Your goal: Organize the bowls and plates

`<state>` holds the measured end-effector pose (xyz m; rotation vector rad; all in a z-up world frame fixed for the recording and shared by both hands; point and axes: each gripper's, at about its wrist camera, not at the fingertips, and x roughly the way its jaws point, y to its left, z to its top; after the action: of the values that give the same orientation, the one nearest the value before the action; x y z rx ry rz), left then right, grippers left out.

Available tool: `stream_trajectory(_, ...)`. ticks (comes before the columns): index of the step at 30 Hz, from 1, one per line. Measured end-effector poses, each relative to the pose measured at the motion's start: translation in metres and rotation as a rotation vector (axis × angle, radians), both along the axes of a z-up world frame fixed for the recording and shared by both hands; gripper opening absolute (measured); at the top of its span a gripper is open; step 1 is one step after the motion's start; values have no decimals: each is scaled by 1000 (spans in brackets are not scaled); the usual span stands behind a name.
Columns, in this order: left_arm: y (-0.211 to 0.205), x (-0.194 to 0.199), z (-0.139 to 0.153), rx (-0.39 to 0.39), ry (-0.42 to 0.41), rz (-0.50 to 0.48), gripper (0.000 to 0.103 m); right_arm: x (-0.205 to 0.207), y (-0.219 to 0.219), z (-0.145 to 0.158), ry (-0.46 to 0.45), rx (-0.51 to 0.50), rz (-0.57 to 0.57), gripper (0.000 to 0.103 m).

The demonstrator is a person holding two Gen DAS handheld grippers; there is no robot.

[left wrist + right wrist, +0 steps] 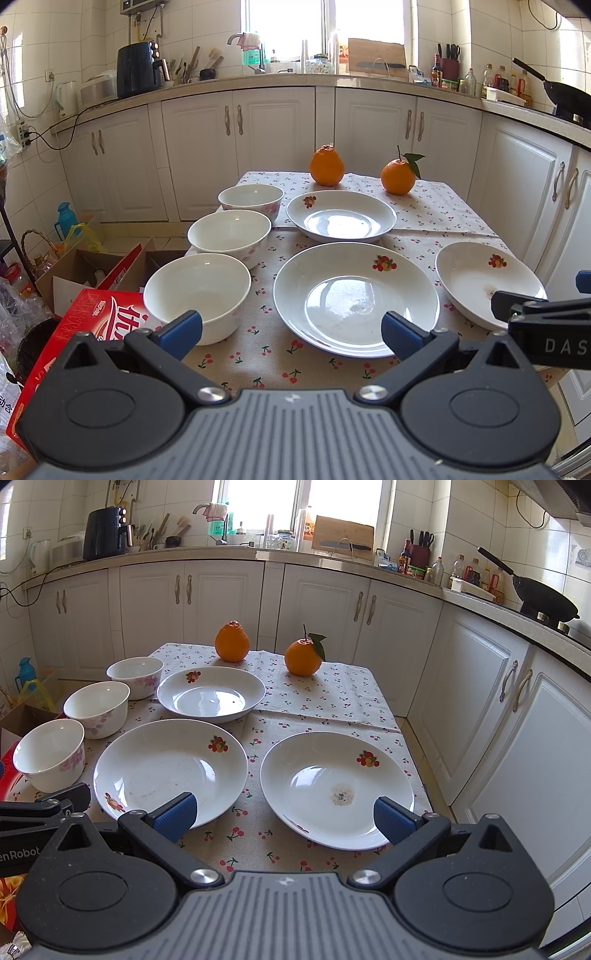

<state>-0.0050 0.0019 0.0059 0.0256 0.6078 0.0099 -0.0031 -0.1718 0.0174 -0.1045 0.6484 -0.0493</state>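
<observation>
Three white plates with fruit prints lie on the cherry-print tablecloth: a far plate (341, 216) (211, 694), a near middle plate (356, 299) (170, 771) and a right plate (484, 282) (337, 788) with a brown stain. Three white bowls stand in a row along the left edge: far (250, 201) (135, 676), middle (229, 236) (96, 708), near (197, 295) (50, 753). My left gripper (291, 330) is open and empty, above the near edge between the near bowl and middle plate. My right gripper (282, 816) is open and empty, over the near edge of the right plate.
Two oranges (327, 165) (398, 176) sit at the table's far end. A red carton (92, 325) and open cardboard boxes (77, 273) lie on the floor left of the table. White cabinets (491, 701) run behind and along the right.
</observation>
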Motion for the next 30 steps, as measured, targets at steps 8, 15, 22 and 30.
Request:
stream_trajectory(8,0,1,-1,1,1,1,102,1,0,0,2,2,0,103)
stream_trajectory(15,-2,3,-3,1,9,1,102,3,-2,-1,8,8,1,103)
stream_trajectory(22,-4,6,-3,5,7,-11,102,5,-4,-2,6,11,10,103)
stream_trajectory(30,-6,16,2,15,0,-83,102,7,-12,6,-43,36,78,103)
